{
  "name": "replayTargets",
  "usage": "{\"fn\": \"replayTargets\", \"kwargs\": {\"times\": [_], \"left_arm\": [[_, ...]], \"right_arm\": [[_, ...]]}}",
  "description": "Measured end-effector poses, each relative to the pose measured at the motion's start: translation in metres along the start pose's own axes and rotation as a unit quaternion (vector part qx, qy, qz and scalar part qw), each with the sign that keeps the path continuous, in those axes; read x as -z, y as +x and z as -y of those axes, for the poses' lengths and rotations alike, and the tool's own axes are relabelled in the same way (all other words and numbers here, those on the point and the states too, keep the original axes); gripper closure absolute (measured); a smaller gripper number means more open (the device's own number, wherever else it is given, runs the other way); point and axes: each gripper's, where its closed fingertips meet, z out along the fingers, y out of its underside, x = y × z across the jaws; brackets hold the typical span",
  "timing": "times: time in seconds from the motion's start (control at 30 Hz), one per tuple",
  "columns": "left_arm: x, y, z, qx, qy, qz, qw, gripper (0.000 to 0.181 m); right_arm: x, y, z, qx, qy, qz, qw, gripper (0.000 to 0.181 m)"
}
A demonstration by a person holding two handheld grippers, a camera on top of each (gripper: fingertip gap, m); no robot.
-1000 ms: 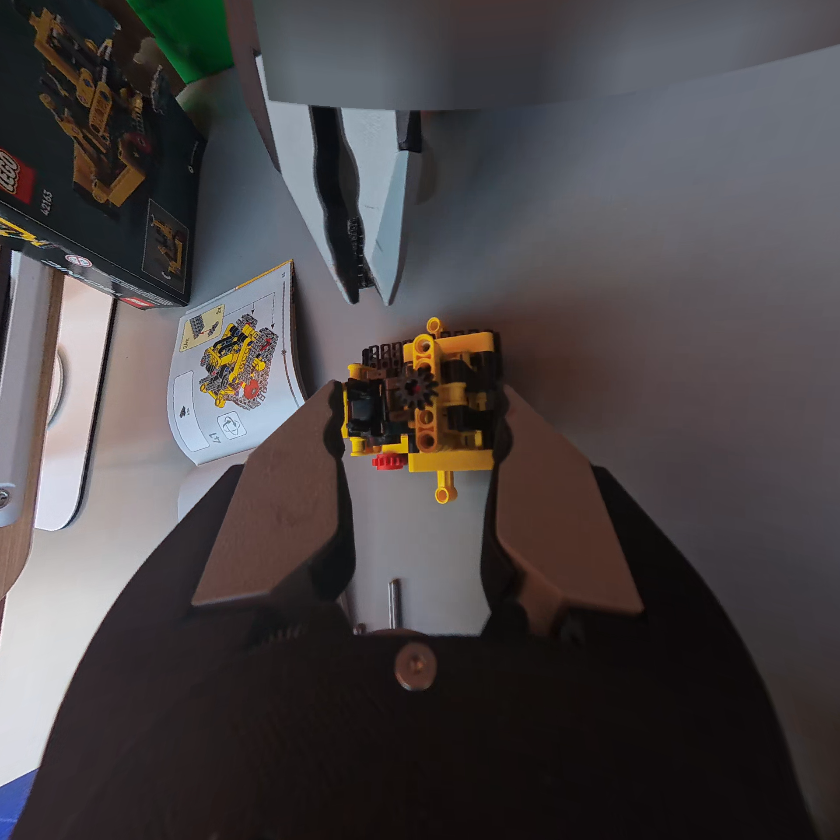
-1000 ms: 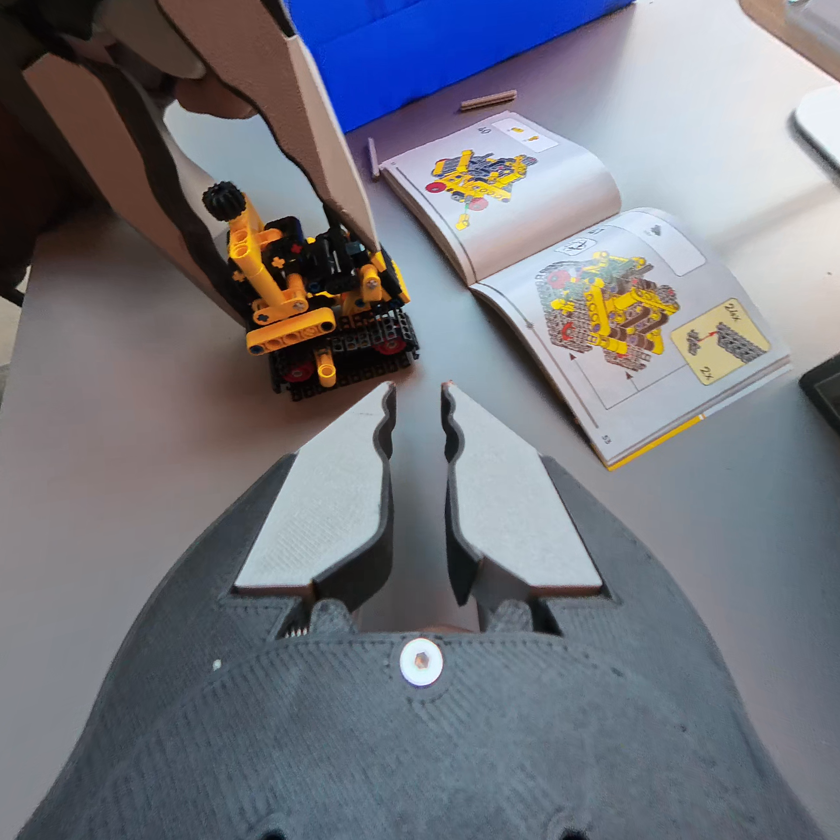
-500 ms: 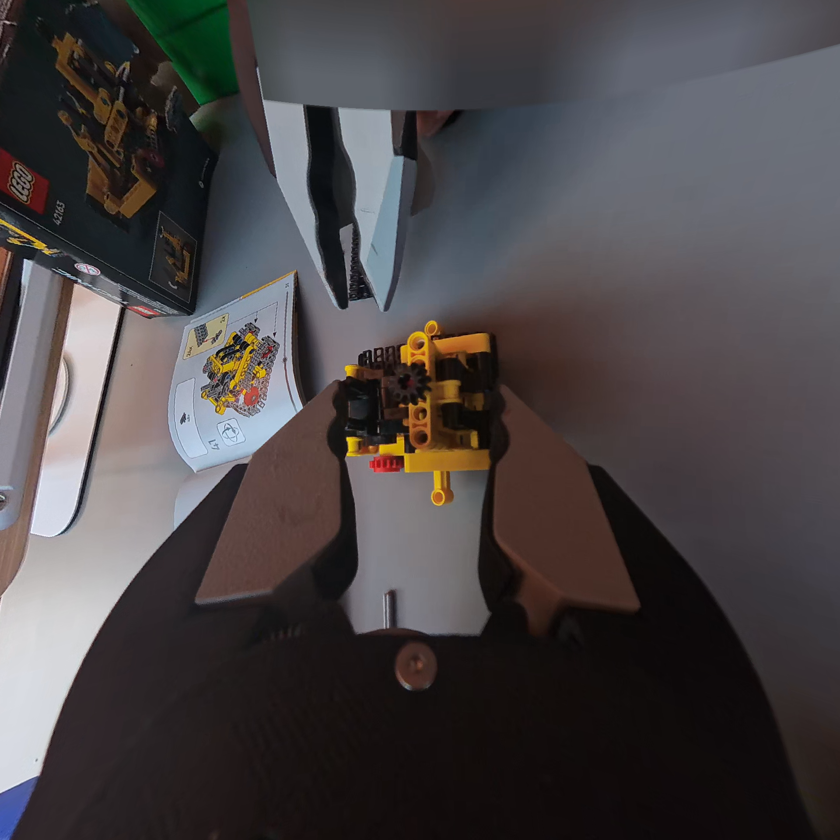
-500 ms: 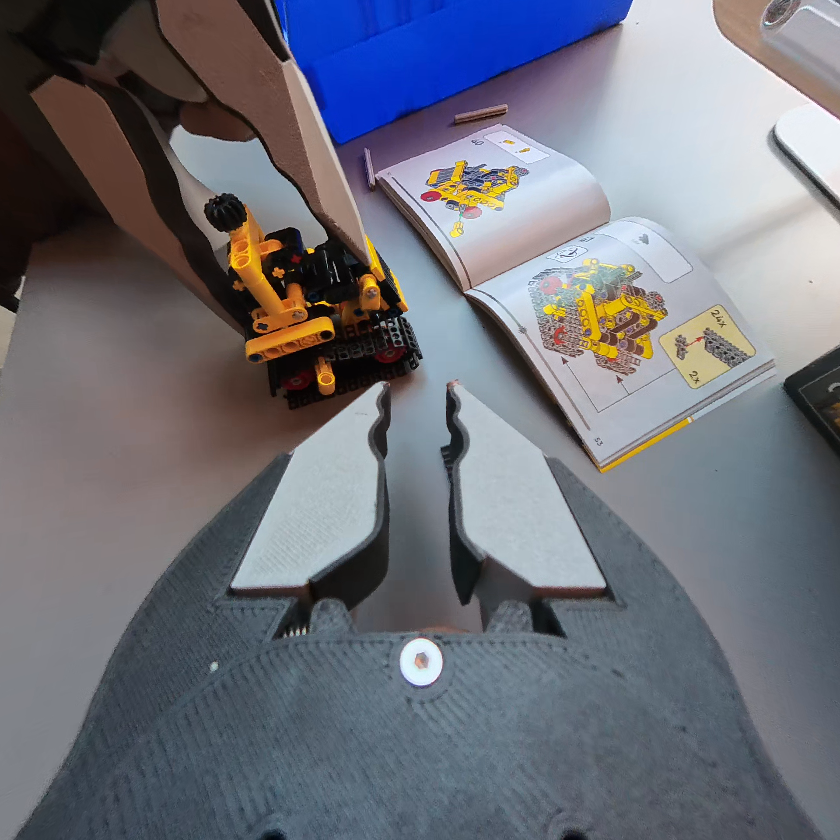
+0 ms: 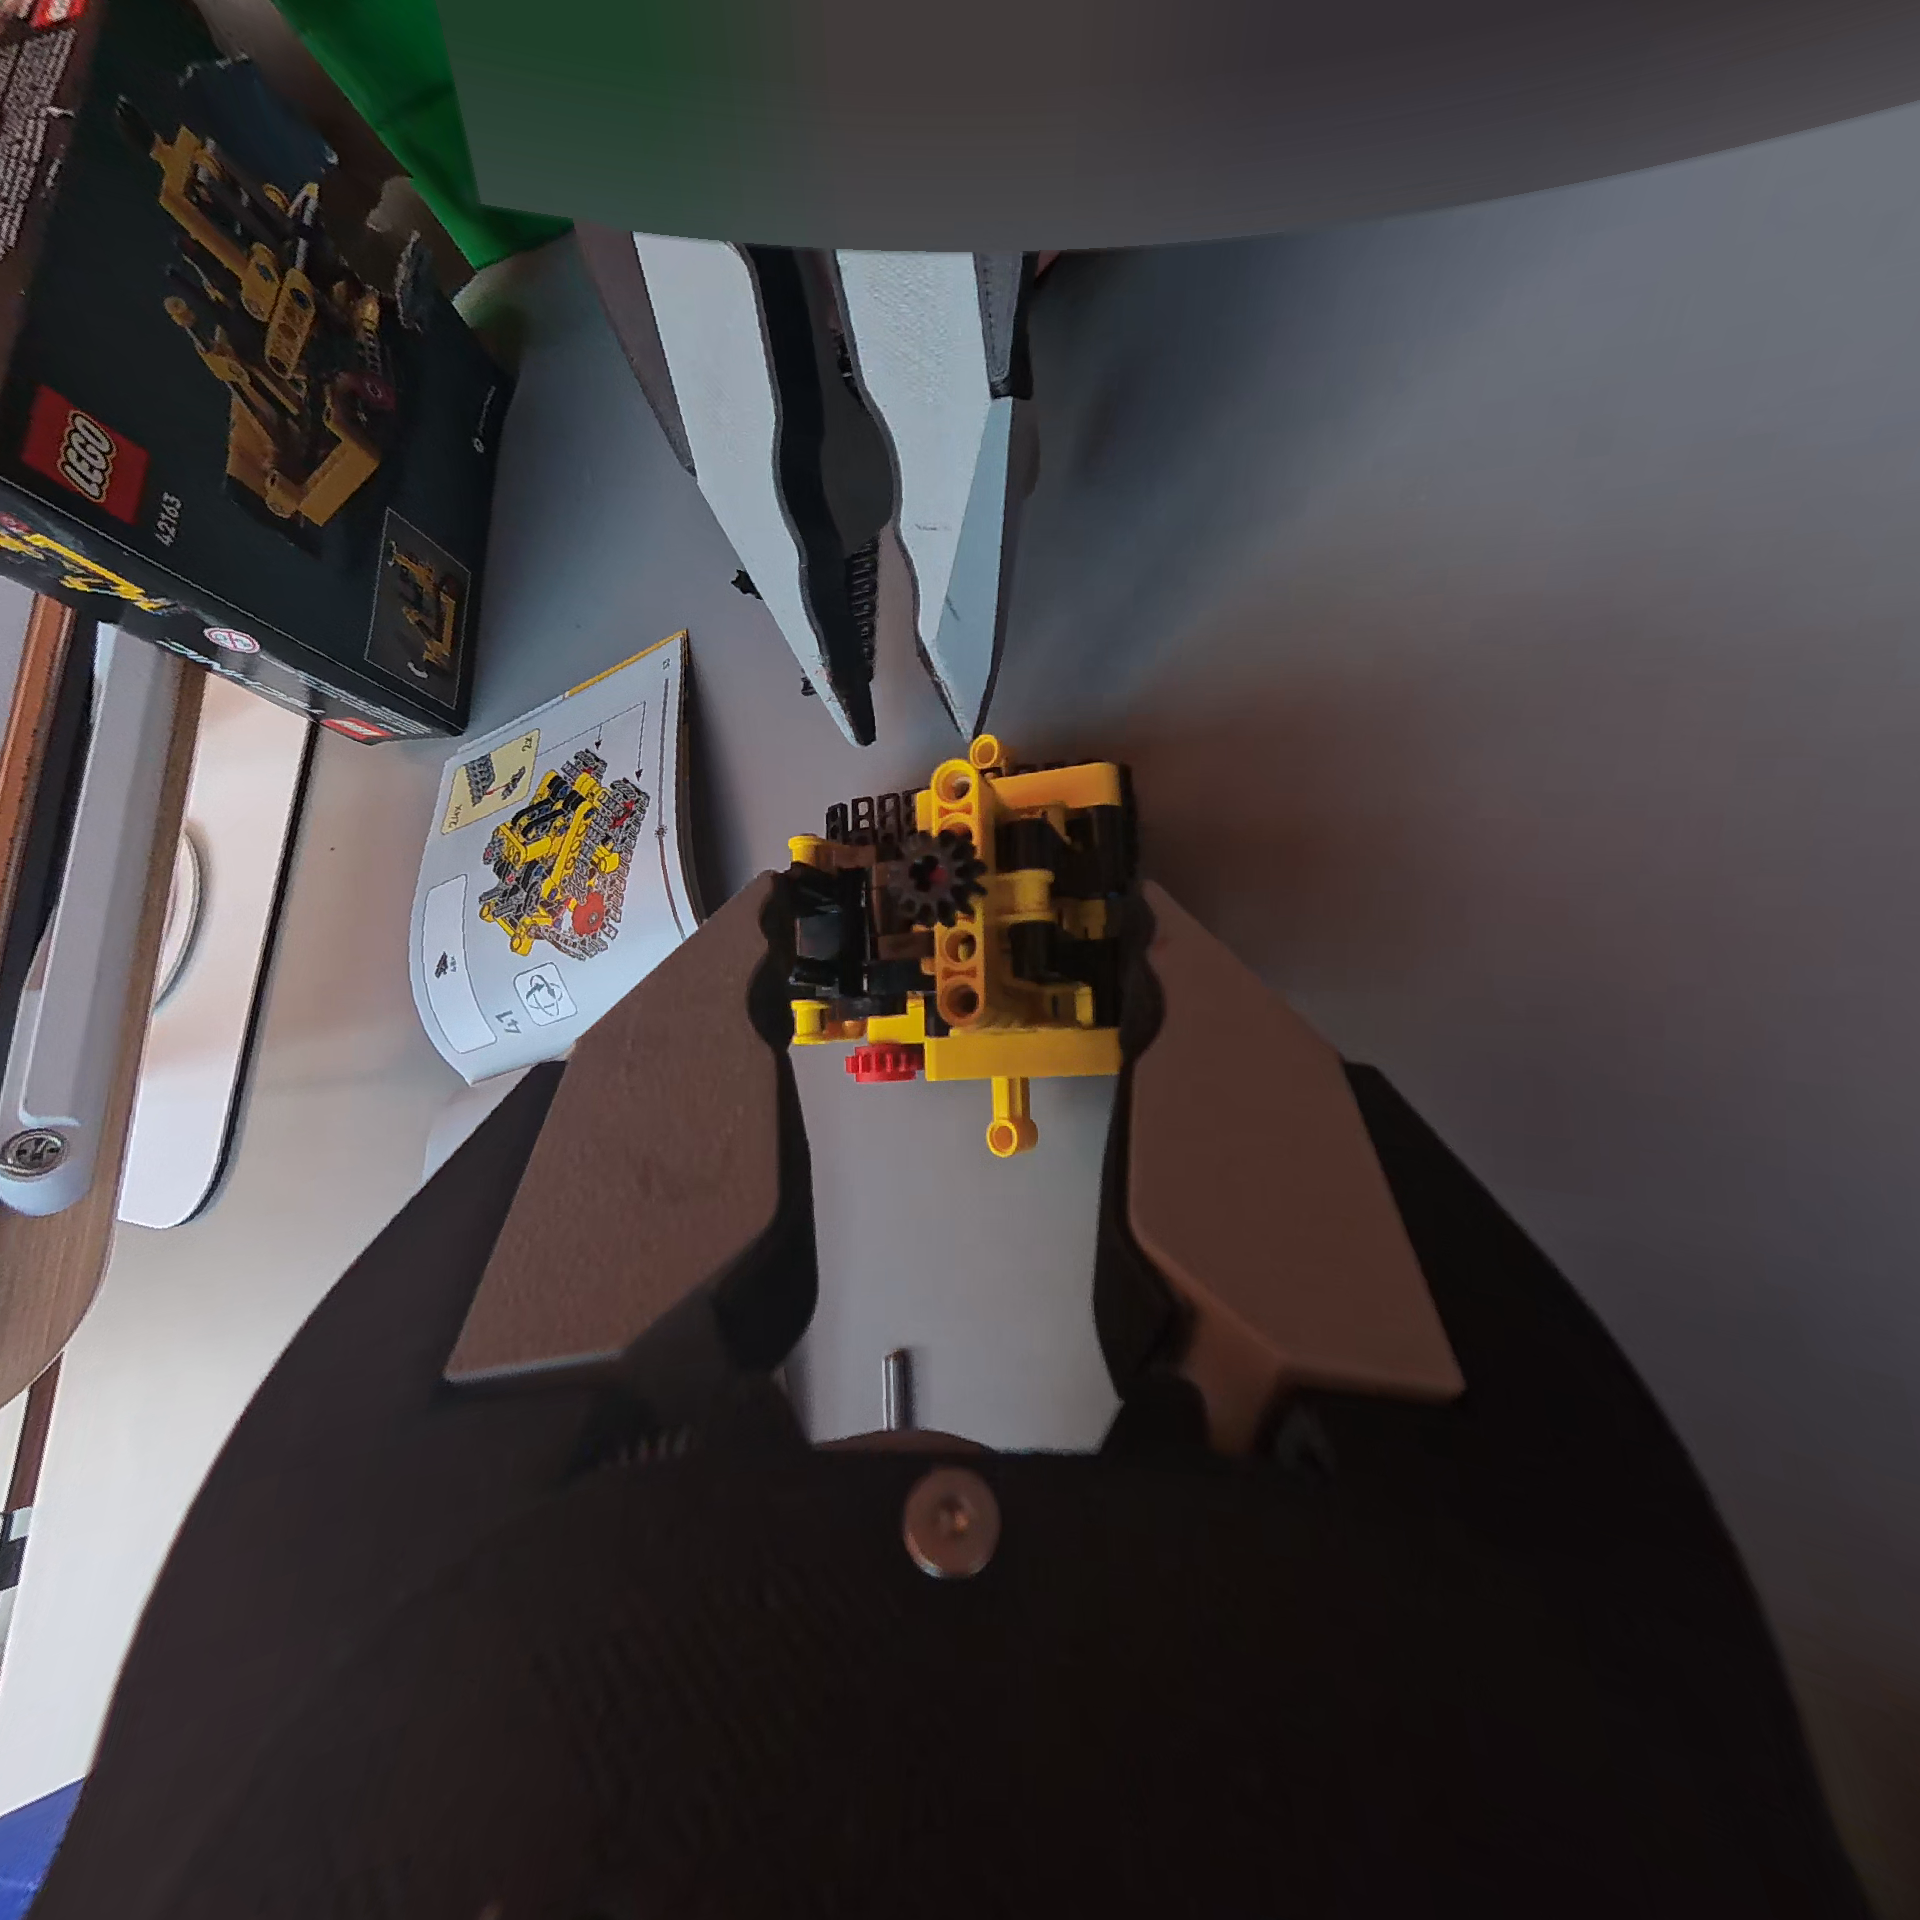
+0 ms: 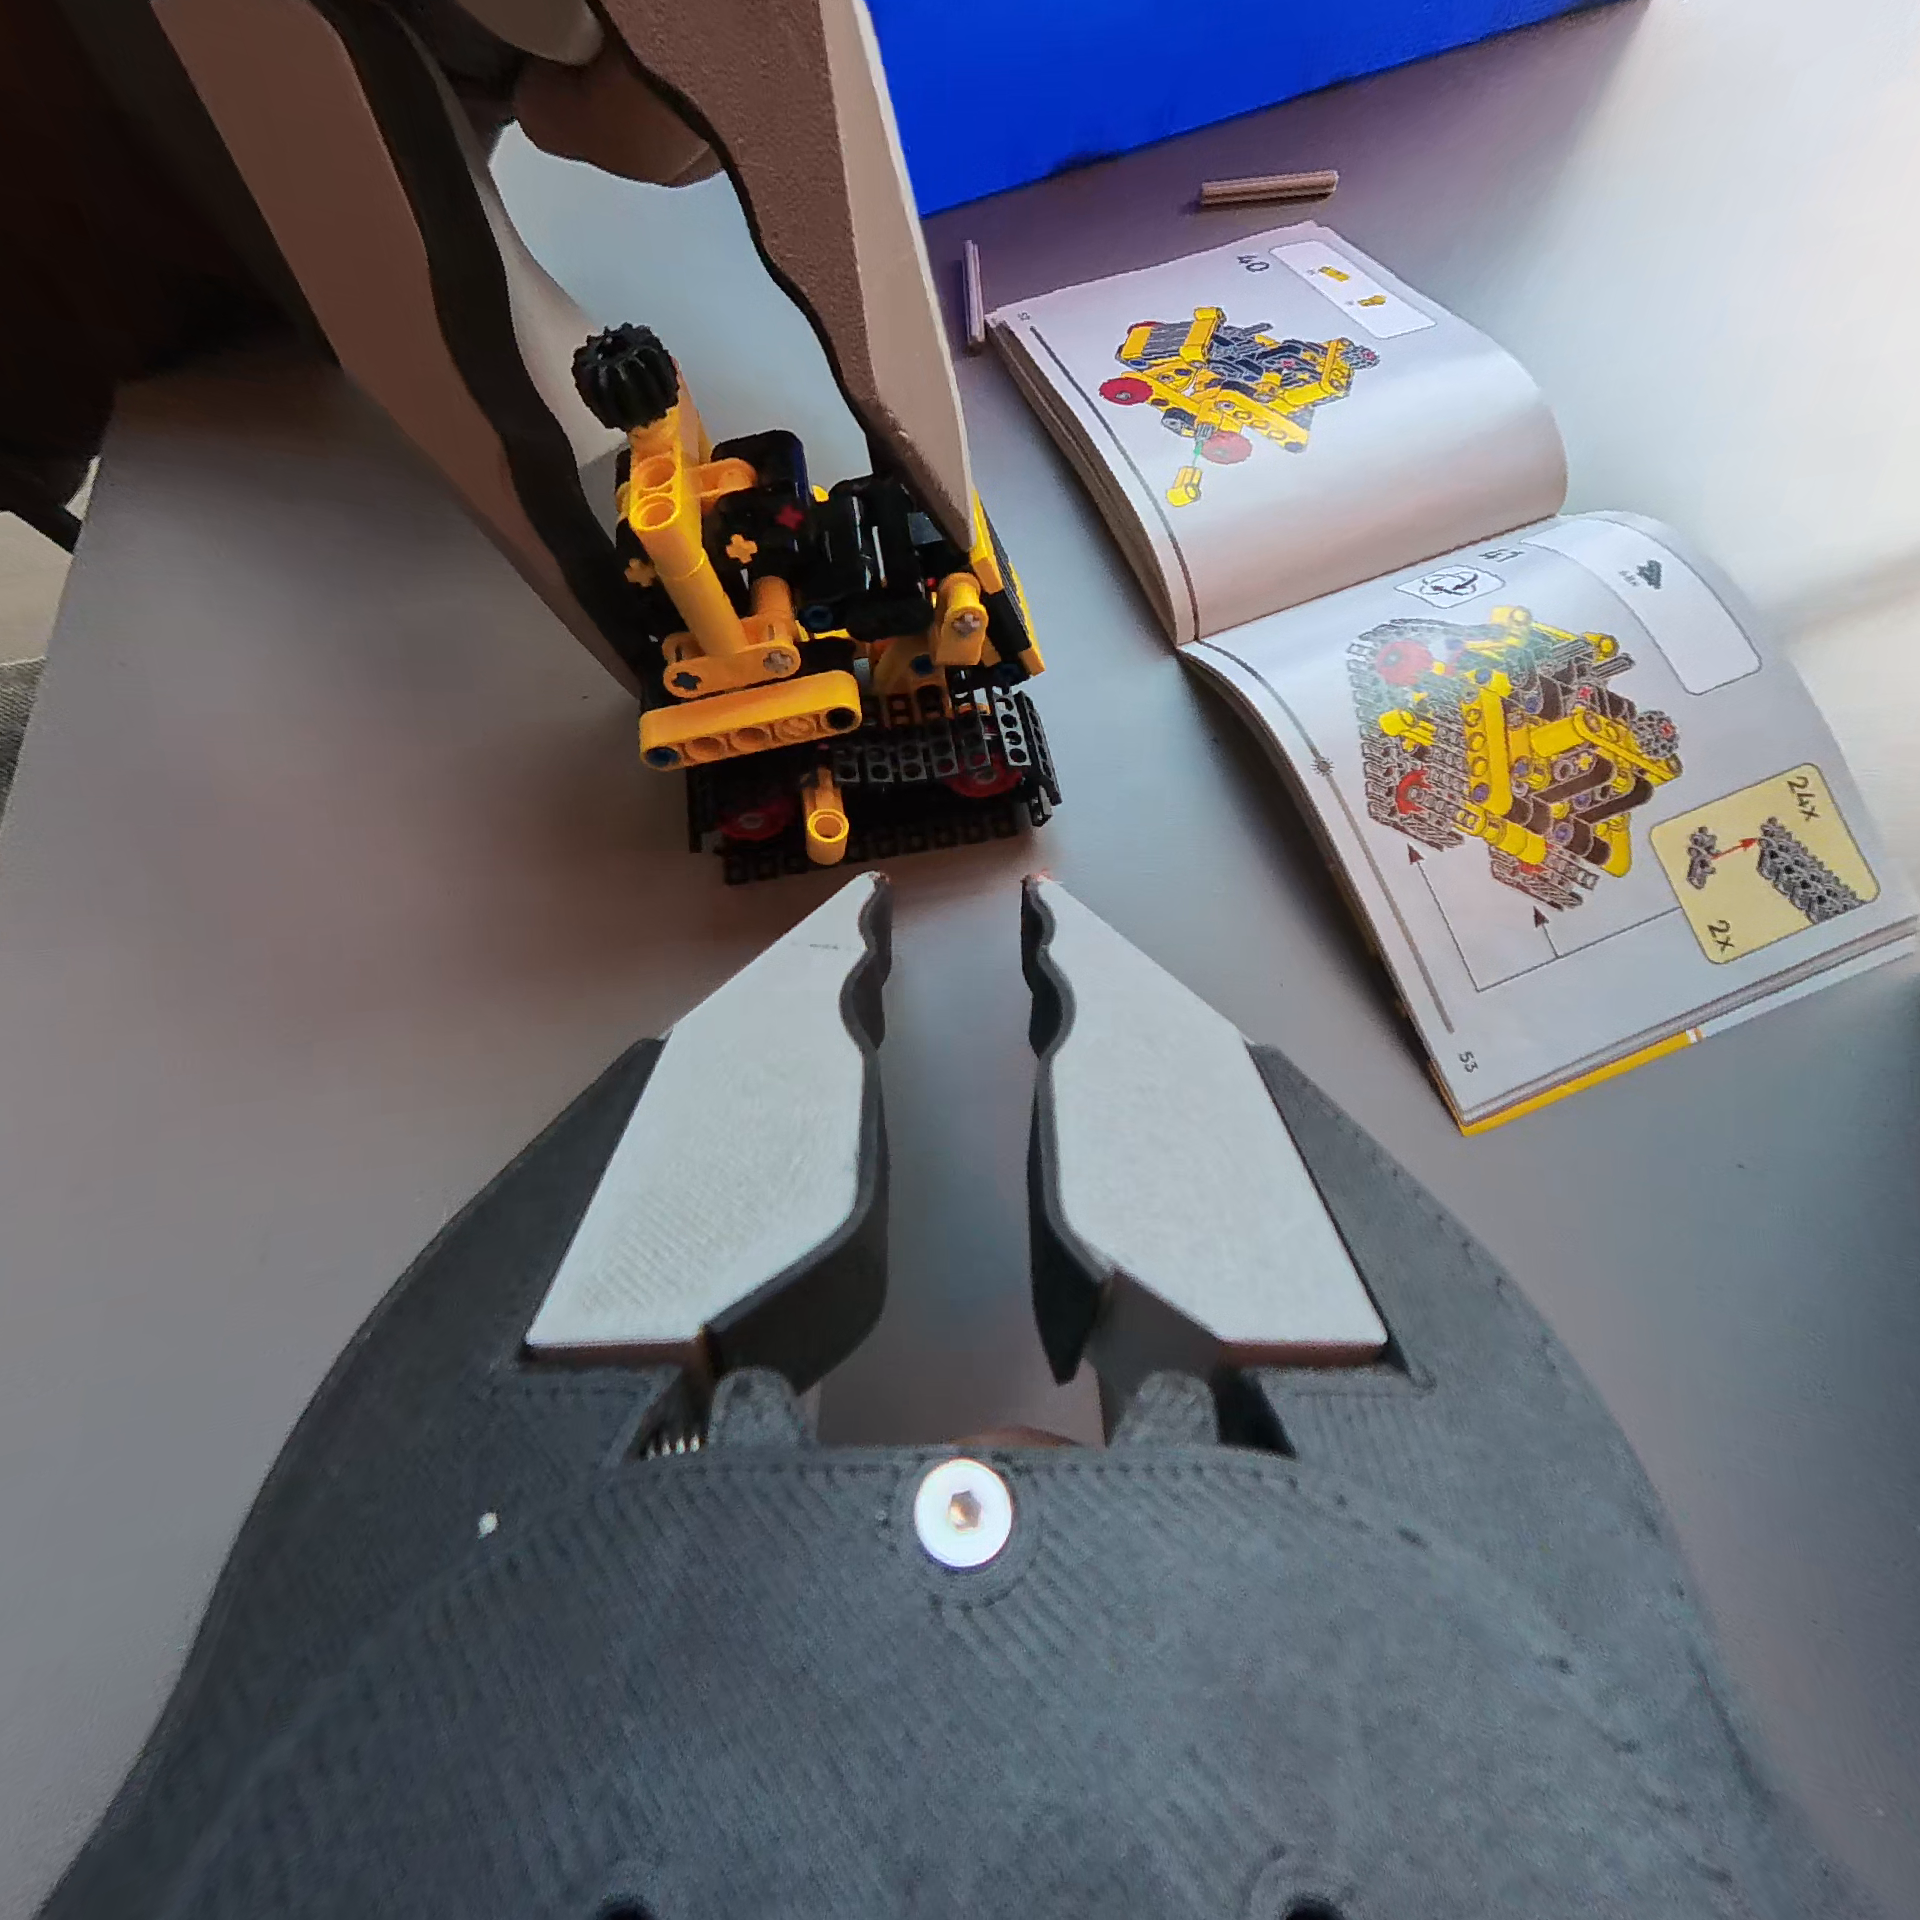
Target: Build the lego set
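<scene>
At the far left of the left wrist view, the dark set box [image 5: 239,353] lay on the grey surface [image 5: 1507,727], and just to its right the instruction booklet [image 5: 551,883] lay open. Right of the booklet stood the lego model [image 5: 961,925], a yellow and black tracked vehicle, resting on the surface between the fingers of the left tongs [image 5: 951,935]. Those fingers pressed against its two sides, pinching the body; a black gear sat at the top of its yellow upright beam.

Beyond the model, the right tongs [image 5: 914,727] pointed down toward it, tips just short of its far edge.

In the right wrist view, the model [image 6: 821,665] stood left of centre, with the left tongs [image 6: 769,613] coming down over it from the upper left and gripping its sides. The right tongs [image 6: 956,883] hovered just in front of the model's black track, a narrow gap between the two fingers, nothing held in it. Further right, the booklet [image 6: 1455,665] lay open, and a blue bin [image 6: 1143,73] stood behind, with two small brown rods [image 6: 1268,189] beside it.
</scene>
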Motion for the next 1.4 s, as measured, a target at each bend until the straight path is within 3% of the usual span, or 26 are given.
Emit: {"fn": "replayTargets", "kwargs": {"times": [0.23,0.4,0.83,1.03,1.2,1.4], "left_arm": [[0.0,0.0,0.0,0.007,0.009,0.0,1.0,0.121],[0.0,0.0,0.0,0.011,0.014,-0.003,1.0,0.121],[-0.002,-0.001,0.001,0.023,0.022,-0.008,0.999,0.121],[-0.001,0.0,0.001,0.017,0.023,-0.001,1.0,0.121],[-0.001,-0.001,0.001,0.021,0.027,-0.002,0.999,0.121],[-0.001,0.0,0.001,0.017,0.024,0.003,1.0,0.121]], "right_arm": [[0.001,-0.005,0.002,0.006,0.006,0.015,1.0,0.16],[-0.006,0.003,0.0,-0.005,-0.013,-0.009,1.0,0.173],[-0.017,0.005,0.007,-0.031,-0.016,0.003,0.999,0.181],[0.001,0.018,0.025,-0.051,0.066,-0.029,0.996,0.177],[0.024,0.046,0.034,-0.073,0.13,-0.099,0.984,0.171],[0.025,0.045,0.032,-0.12,0.14,-0.045,0.982,0.164]]}}
